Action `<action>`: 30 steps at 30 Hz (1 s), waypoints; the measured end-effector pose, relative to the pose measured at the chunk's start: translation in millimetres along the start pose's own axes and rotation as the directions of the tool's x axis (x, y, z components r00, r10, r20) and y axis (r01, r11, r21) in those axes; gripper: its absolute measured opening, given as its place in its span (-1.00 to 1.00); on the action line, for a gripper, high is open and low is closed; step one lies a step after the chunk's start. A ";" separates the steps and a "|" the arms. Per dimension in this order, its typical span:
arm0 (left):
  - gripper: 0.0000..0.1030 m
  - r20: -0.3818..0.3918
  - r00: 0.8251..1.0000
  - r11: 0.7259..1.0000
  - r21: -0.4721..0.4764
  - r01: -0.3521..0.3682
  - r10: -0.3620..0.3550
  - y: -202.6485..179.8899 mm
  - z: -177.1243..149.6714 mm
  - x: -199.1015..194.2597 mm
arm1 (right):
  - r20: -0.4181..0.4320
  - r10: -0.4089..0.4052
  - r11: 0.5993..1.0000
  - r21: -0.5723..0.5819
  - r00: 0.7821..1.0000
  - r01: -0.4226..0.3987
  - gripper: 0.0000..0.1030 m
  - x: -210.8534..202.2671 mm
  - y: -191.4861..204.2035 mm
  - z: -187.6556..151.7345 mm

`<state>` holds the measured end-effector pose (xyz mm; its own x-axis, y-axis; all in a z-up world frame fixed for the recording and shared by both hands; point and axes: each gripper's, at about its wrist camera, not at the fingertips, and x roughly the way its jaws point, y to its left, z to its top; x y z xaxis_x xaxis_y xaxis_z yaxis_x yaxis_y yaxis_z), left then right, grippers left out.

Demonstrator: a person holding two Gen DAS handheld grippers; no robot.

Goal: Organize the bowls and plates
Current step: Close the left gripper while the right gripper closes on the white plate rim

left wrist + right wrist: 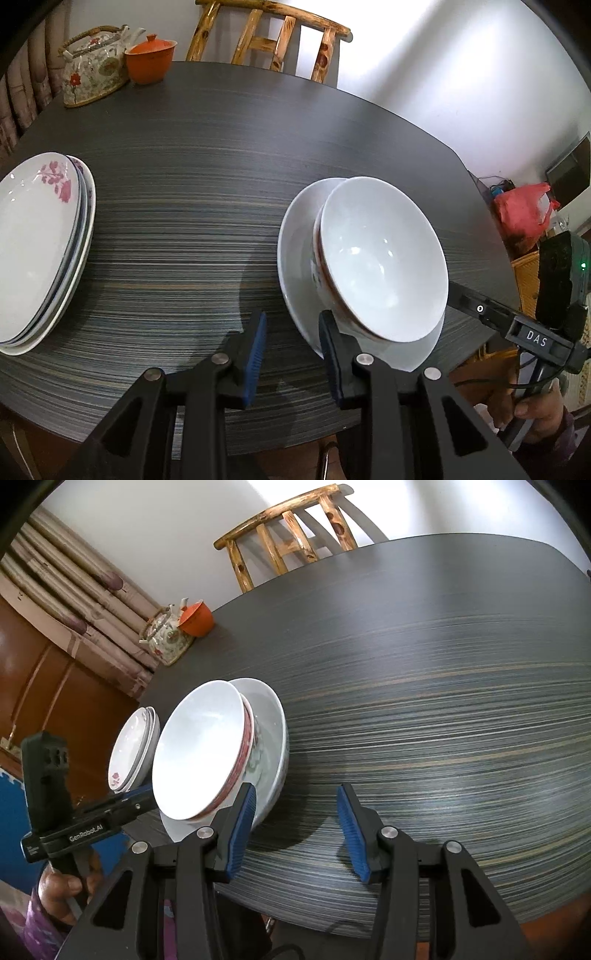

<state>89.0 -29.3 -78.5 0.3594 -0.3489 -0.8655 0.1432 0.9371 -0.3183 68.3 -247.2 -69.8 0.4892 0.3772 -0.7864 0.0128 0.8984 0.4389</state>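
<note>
So both grippers hang over the dark striped table (192,206), and neither one has hold of anything. The left gripper (293,349) has its jaws parted a bit, right finger sitting just beside the stacked bowls (380,258), which rest in a wider white dish (295,236). The right gripper (295,827) is a little wider apart, with bare table between the pads and its left finger near that same dish.

The left wrist view gives a good look at the plate stack (40,251) with the pink flower print, well apart from the bowls. It also shows a red bag (522,210) off the table. Only the right wrist view shows the curtain (74,602) and the red band on the lower bowl's outside. A teapot (94,70) and orange lidded cup (149,59) sit at the far edge by a wooden chair (273,37).
</note>
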 end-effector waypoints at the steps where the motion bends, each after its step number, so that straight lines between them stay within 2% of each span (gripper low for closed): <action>1: -0.43 0.000 1.000 1.000 0.004 -0.004 0.004 -0.6 0.6 0.8 | -0.002 -0.006 1.000 -0.005 1.000 0.006 -0.14 1.2 0.2 0.4; 13: -0.43 0.014 0.999 0.997 0.050 -0.051 0.050 -6.1 4.6 10.3 | -0.031 -0.021 0.999 -0.037 0.999 0.020 -0.14 21.1 1.3 10.0; 20: -0.42 0.021 0.997 0.997 0.039 -0.073 0.072 -5.4 10.0 17.6 | -0.050 -0.019 0.999 -0.043 0.999 0.017 -0.14 33.1 -0.7 16.4; 22: -0.36 0.028 0.995 0.994 0.046 -0.094 0.093 -5.8 9.7 19.7 | -0.057 -0.014 0.999 -0.045 0.998 0.011 -0.14 35.6 -1.9 17.6; 27: -0.07 0.053 0.983 0.983 0.055 -0.177 0.174 -6.9 7.4 23.2 | -0.058 -0.020 0.998 -0.066 0.998 0.016 -0.10 39.4 -1.9 18.0; 29: -0.03 0.061 0.982 0.981 0.059 -0.184 0.181 -6.4 6.4 23.8 | -0.060 -0.029 0.997 -0.066 0.998 0.025 0.02 41.8 -4.2 18.4; 30: 0.06 0.067 0.979 0.978 0.062 -0.197 0.193 -6.8 5.8 24.5 | -0.064 -0.029 0.998 -0.059 0.998 0.025 0.11 43.2 -5.9 18.5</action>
<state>102.1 -44.3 -95.3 0.4413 -0.1609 -0.8828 0.1259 0.9852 -0.1166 105.5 -240.4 -98.3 0.4319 0.3646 -0.8249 -0.0266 0.9194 0.3924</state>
